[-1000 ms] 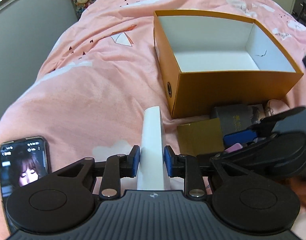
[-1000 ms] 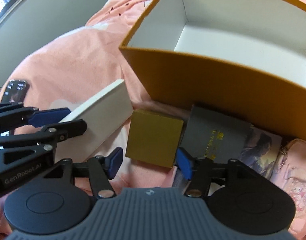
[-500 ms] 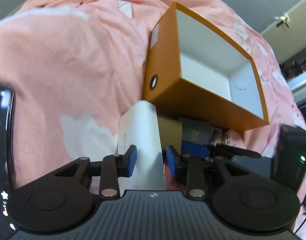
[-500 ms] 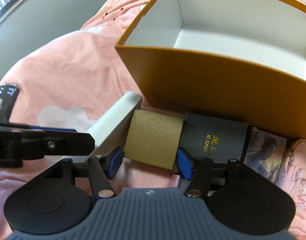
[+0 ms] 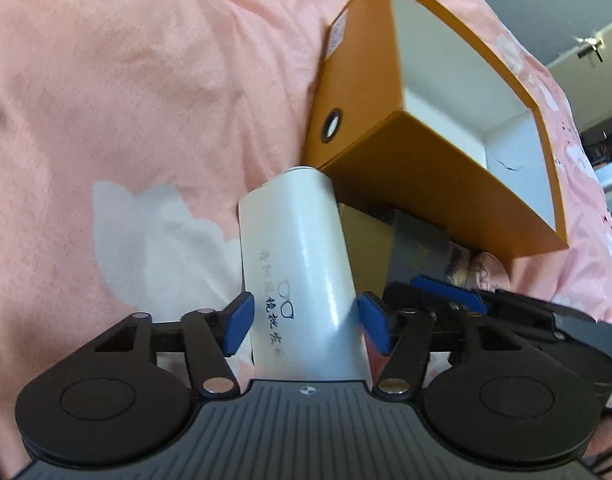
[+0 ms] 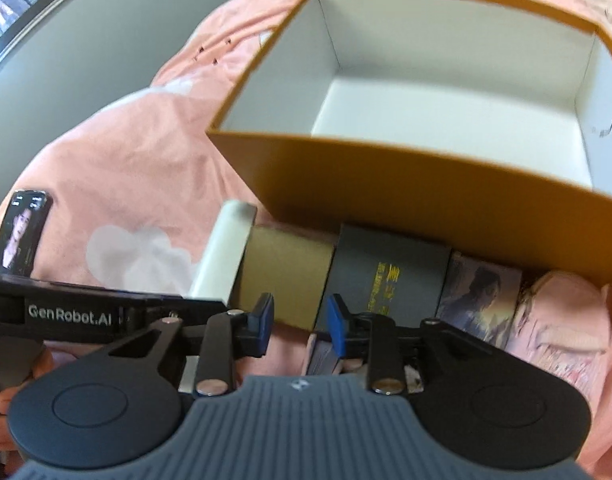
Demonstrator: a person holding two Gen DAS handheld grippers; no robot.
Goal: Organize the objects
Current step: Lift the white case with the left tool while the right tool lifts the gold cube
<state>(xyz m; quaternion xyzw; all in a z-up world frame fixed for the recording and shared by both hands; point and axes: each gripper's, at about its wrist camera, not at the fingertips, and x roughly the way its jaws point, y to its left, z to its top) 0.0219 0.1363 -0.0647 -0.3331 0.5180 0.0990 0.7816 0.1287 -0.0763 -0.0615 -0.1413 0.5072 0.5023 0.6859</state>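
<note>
A white glasses case [image 5: 302, 264] with dark lettering lies flat on the pink bedspread, its far end against the orange box [image 5: 426, 168]. My left gripper [image 5: 305, 320] straddles it with its jaws opening and the blue pads close beside the case's long edges, not pressing. The right wrist view shows the case [image 6: 226, 252] beside a gold box [image 6: 286, 272]. My right gripper [image 6: 302, 324] hovers over the gold box's near corner, jaws fairly narrow and opening slightly, nothing pinched between them.
The open orange box [image 6: 386, 184] has an empty white inside. Along its near wall sit a dark grey box [image 6: 386, 268], a photo card [image 6: 478, 300] and a pink pouch [image 6: 558, 312]. A phone [image 6: 24, 232] lies at far left on the bedspread [image 5: 146, 120].
The left gripper rolled and sank, laying the white case from edge-up to flat beside the gold box, and its jaws spread. The right jaws narrowed from wide.
</note>
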